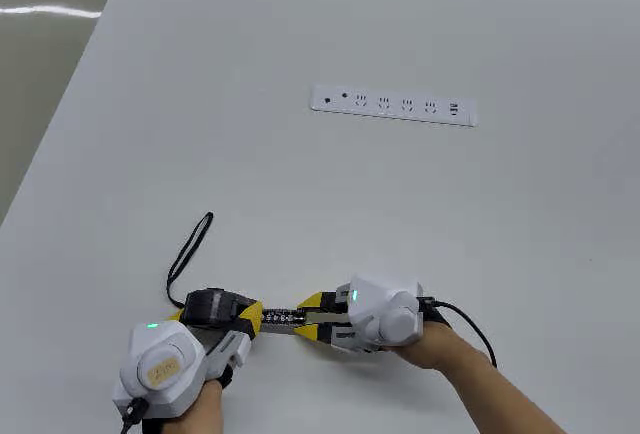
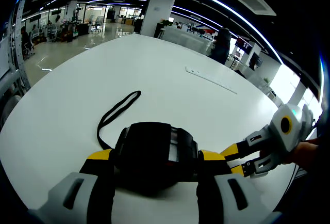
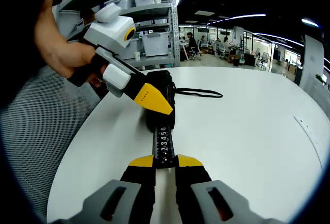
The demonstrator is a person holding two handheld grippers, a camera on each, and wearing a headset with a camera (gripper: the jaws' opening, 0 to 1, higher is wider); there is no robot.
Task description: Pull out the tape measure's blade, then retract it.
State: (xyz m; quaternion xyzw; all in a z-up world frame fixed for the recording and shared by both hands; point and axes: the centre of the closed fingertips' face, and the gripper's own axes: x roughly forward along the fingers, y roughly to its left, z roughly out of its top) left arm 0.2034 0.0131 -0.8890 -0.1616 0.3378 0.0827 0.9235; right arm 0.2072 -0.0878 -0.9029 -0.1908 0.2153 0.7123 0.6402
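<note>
Working surface: a white table (image 1: pixel 300 184) beneath both grippers. Found the left gripper (image 1: pixel 214 314) clamped across the black tape measure (image 1: pixel 215 302), one jaw pressed to each side of the case, which lies flat on the table. Found the right gripper (image 1: pixel 306 317) pointing straight at the left one from close by, jaws drawn nearly together and pinching the blade (image 1: pixel 283 318). Measured no extension; noted a short length of blade out between the case and the right jaws. Noted a white power strip (image 1: pixel 392 105) flat on the table, well beyond both grippers. Noted a thin black strap (image 1: pixel 188 254) looping from the case, out past the left gripper's tips. Read printed numerals on the blade in the right gripper view, just ahead of its jaws; could not read them in the head view. Saw in the left gripper view the case bridging the full gap between its jaws.
</note>
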